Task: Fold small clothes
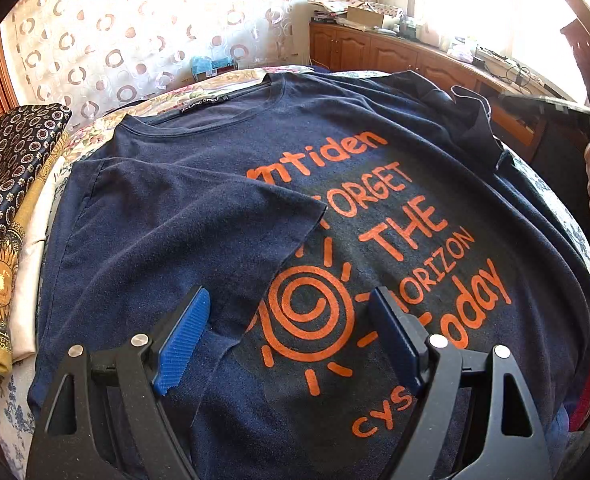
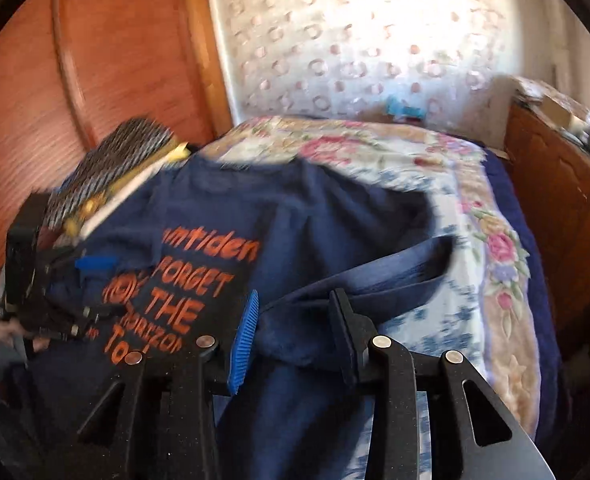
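Note:
A navy T-shirt [image 1: 199,216] with orange print lies on the bed, front up, collar at the far side. Its left sleeve is folded in over the print. My left gripper [image 1: 291,304] hovers open over the shirt near the sun print, holding nothing. In the right wrist view the shirt [image 2: 231,208] fills the left, and its right side [image 2: 335,284] is lifted. My right gripper [image 2: 295,312] has its fingers spread, with a bunch of the shirt's right edge between them. The left gripper also shows in that view [image 2: 95,264] at the left.
A floral bedspread [image 2: 435,168] covers the bed. A stack of folded patterned cloths [image 1: 7,208] lies at the bed's left edge. A wooden cabinet [image 1: 395,56] with clutter stands at the right. A patterned curtain [image 1: 135,20] hangs behind, and a wooden wardrobe [image 2: 75,60] is at the left.

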### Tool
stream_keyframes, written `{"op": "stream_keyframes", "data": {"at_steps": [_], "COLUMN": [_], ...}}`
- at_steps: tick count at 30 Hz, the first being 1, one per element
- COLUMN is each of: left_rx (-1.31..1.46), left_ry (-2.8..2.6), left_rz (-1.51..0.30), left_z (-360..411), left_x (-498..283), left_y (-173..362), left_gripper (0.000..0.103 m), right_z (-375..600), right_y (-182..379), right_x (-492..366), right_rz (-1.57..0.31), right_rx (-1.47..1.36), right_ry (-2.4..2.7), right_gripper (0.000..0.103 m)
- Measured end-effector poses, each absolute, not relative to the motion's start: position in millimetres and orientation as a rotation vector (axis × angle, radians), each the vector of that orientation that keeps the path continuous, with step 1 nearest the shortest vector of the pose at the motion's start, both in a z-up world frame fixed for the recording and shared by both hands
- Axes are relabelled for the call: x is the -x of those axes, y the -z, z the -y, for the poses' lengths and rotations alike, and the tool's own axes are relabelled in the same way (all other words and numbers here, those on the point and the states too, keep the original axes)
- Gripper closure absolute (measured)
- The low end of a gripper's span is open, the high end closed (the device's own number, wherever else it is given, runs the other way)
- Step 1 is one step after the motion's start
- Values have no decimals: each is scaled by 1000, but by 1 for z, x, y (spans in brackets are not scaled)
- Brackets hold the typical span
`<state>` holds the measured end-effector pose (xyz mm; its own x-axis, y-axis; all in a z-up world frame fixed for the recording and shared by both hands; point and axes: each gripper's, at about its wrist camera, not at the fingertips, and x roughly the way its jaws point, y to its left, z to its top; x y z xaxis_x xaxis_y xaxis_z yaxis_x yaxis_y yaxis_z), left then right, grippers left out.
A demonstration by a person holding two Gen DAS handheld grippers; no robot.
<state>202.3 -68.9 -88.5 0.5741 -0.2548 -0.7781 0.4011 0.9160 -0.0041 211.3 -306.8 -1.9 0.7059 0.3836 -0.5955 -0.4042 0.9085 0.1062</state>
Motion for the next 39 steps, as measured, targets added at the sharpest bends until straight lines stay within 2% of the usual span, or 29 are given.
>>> {"op": "stream_keyframes", "data": {"at_steps": [6,15,16,18,21,26,34,35,36,38,39], "left_rx": [-180,-180,-180,-180,-180,-180,-181,-181,-181,-181,-181], "left_ry": [387,387,387,386,386,386,386,386,386,386,386], "left_rz": [-880,-880,-880,-879,-880,-880,-880,-880,-880,-880,-880], "left_z": [69,69,69,69,69,69,69,70,69,69,69], "left_x": [-202,-202,-202,-202,-202,-202,-202,-202,-202,-202,-203], "left_y": [89,89,89,88,88,88,88,88,88,88,88], "left_gripper": [21,21,21,21,21,21,21,21,21,21,21], "right_z": [355,372,370,365,355,308,253,250,249,250,252], "right_y": [2,31,34,29,13,-16,-27,-24,-23,-22,-22], "right_x": [-237,-284,-287,-295,-300,-292,-300,-301,-302,-303,-300], "right_rz": [-665,-784,-800,-796,-760,-702,-701,-714,-727,-721,-713], "right_rx": [-101,-316,-325,-303,-256,-148,-11,-3,1,7,12], "right_ry": [-247,-236,-247,-276,-331,-450,-503,-492,-488,-476,-466], "right_gripper": [52,51,55,97,101,101,101,92,77,63,62]}}
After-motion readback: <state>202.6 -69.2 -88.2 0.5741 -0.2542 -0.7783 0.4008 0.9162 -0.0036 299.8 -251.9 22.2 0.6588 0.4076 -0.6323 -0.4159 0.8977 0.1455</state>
